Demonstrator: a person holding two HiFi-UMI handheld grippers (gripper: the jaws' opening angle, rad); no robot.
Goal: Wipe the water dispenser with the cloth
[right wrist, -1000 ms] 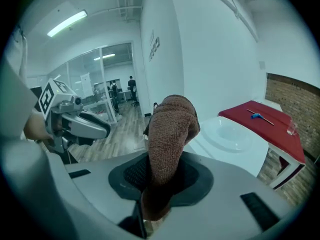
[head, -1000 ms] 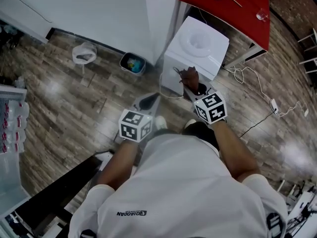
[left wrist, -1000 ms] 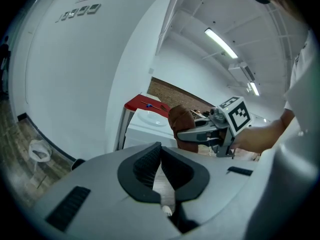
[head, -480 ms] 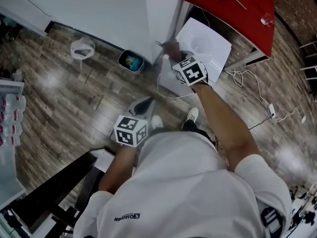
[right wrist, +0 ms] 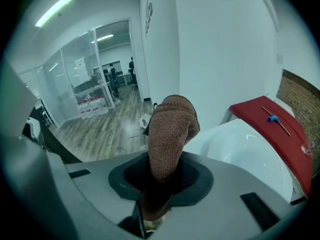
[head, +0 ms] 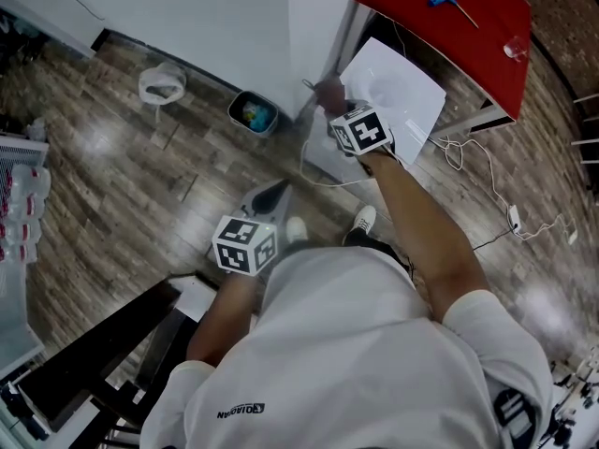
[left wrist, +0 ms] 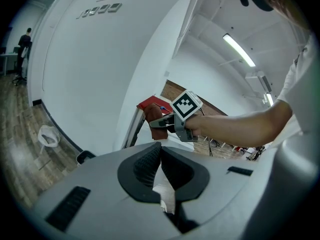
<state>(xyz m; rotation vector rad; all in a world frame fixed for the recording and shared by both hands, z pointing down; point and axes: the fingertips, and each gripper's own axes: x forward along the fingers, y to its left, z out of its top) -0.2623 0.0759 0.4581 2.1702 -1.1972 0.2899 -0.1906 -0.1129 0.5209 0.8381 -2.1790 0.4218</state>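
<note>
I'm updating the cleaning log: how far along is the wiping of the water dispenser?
Done: the brown cloth is clamped in the right hand-held gripper. In hand: that gripper holds the cloth at the top corner of the white water dispenser nearest the wall. Left: nothing shows which surfaces were wiped, so treat top and sides as open. The left hand-held gripper is shut, empty, low over the floor.

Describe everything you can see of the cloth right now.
The cloth is brown, terry-like, bunched into a roll. The right gripper has its jaws shut on its lower part; the free end sticks out past them and folds over. It is held beside the white water dispenser, at its top edge; contact cannot be told.
</note>
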